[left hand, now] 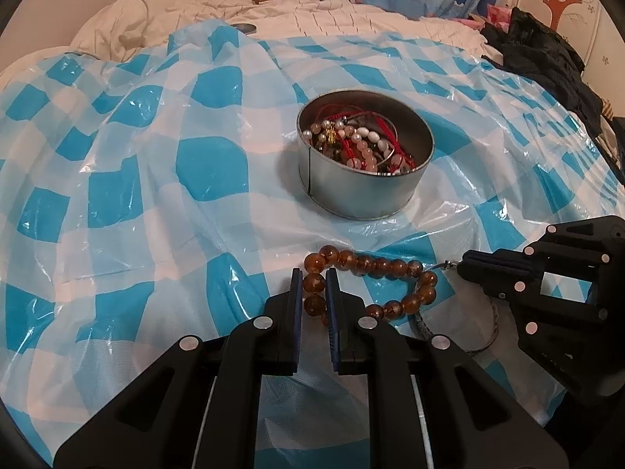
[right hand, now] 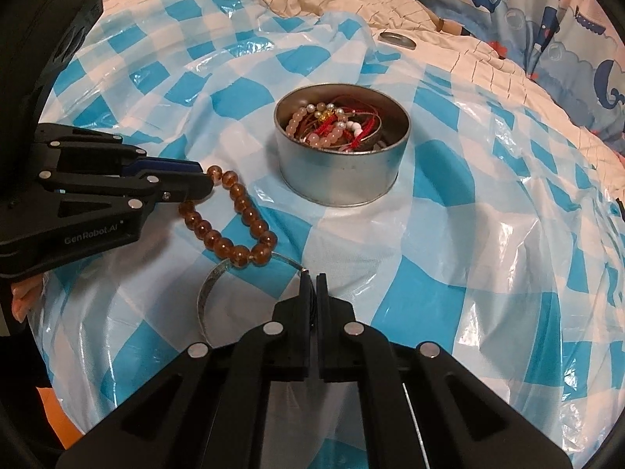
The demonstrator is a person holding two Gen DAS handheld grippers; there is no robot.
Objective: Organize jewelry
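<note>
Both hand-held grippers are seen pressed shut on jewelry over a bed covered by a blue-and-white checked plastic sheet [left hand: 136,179]. Beyond the sheet, a cream quilt [left hand: 351,19] and blue whale-print bedding [right hand: 547,19] are spread at the far side.

On the sheet, beyond both grippers, a round metal tin [left hand: 363,191] is set upright and open. Inside it a tangle of pale bead strands, red cords and small pearls [left hand: 363,140] is heaped.

In front of the tin, an amber bead bracelet [left hand: 375,269] is laid on the sheet as a loop. The left hand-held gripper [left hand: 315,281] is closed on the near-left part of that loop, one bead being pinched between its blue pads; the remainder of the loop is trailed to the right of the jaws.

A thin silver bangle [right hand: 209,293] is laid just beside the bracelet, its far arc touched or overlapped by the end beads. The right hand-held gripper [right hand: 311,279] is held with its fingers almost together, the bangle's right end being nipped between the tips, with most of the bangle curving to the left of the jaws and partly hidden under them.
</note>
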